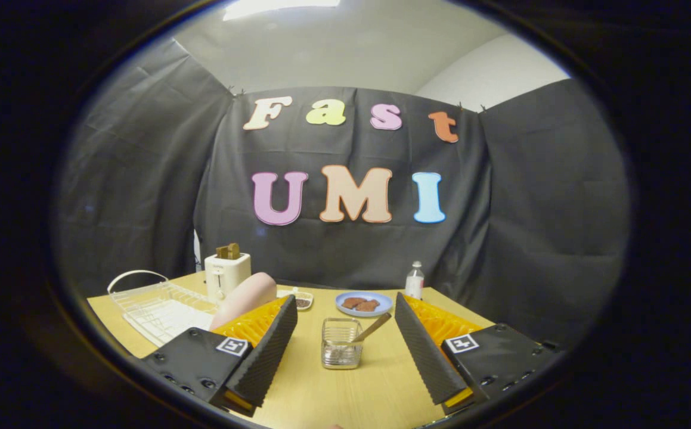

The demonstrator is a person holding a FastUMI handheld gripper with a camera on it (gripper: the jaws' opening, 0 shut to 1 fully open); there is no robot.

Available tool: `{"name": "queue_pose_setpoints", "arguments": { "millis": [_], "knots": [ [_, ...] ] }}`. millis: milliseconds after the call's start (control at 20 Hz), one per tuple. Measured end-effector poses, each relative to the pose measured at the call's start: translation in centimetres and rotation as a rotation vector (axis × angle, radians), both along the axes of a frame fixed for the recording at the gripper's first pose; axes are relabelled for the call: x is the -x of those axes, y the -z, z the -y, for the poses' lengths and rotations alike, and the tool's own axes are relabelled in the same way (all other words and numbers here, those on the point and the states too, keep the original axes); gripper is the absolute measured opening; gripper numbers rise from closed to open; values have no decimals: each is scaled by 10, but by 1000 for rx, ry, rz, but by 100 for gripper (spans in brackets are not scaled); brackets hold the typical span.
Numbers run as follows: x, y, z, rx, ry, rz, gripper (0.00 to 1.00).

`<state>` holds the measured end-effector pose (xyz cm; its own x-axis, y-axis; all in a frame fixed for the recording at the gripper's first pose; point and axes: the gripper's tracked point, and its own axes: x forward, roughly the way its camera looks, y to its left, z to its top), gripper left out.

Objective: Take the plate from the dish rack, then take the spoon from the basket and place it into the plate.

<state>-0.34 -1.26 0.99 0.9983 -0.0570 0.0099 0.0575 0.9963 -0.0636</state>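
Gripper (pixel 345 351) jaws spread wide, gripping nothing, fingers touching no object. Mesh basket (pixel 341 342) on table (pixel 375 387), between fingers, just ahead at 12 o'clock; spoon (pixel 372 328) stands tilted in it, handle leaning toward 2 o'clock. Pink plate (pixel 245 298) upright beside left finger at 10 o'clock, next to white dish rack (pixel 154 304). Beyond: toaster (pixel 226 274), blue plate (pixel 363 302), bottle (pixel 415 280).
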Motion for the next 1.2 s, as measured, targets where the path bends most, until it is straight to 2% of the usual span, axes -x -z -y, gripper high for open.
{"name": "queue_pose_setpoints", "arguments": {
  "millis": [150,300,600,700,850,1000,1200],
  "knots": [
    [-6,-23,1,45,30,24,100],
    [-16,-51,1,35,89,36,100],
    [-44,-83,-23,-136,173,-30,100],
    [-49,-62,-30,-178,216,-141,100],
    [-52,-18,-48,-261,247,-374,100],
    [-56,11,-76,-340,209,-539,99],
    [-67,31,-114,-406,144,-641,98]
  ]
}}
